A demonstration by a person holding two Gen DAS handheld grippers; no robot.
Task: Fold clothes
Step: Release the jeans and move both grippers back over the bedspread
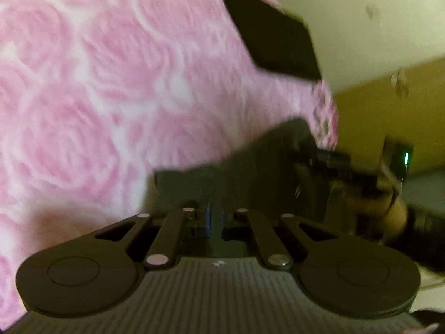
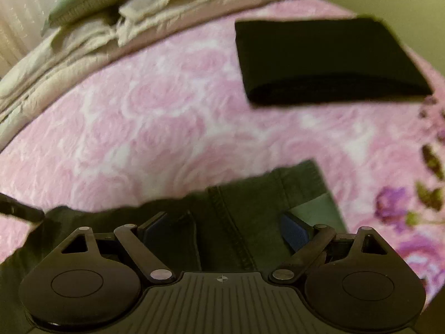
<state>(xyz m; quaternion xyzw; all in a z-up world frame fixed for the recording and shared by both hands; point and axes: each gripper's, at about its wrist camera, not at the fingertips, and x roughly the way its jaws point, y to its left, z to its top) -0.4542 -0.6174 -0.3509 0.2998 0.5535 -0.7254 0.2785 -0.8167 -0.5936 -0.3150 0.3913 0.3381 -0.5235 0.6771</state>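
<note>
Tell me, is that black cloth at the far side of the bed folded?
Folded: the black cloth lies as a neat rectangle with a doubled, layered edge.

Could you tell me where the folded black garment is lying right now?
In the right wrist view, the folded black garment lies upper right on the pink rose blanket.

A folded garment [image 2: 328, 61] lies on the bed [image 2: 139, 128], beyond an unfolded garment [image 2: 250, 208] nearest the right camera. Heaped bedding [image 2: 111, 27] sits farther back (to the left).
</note>
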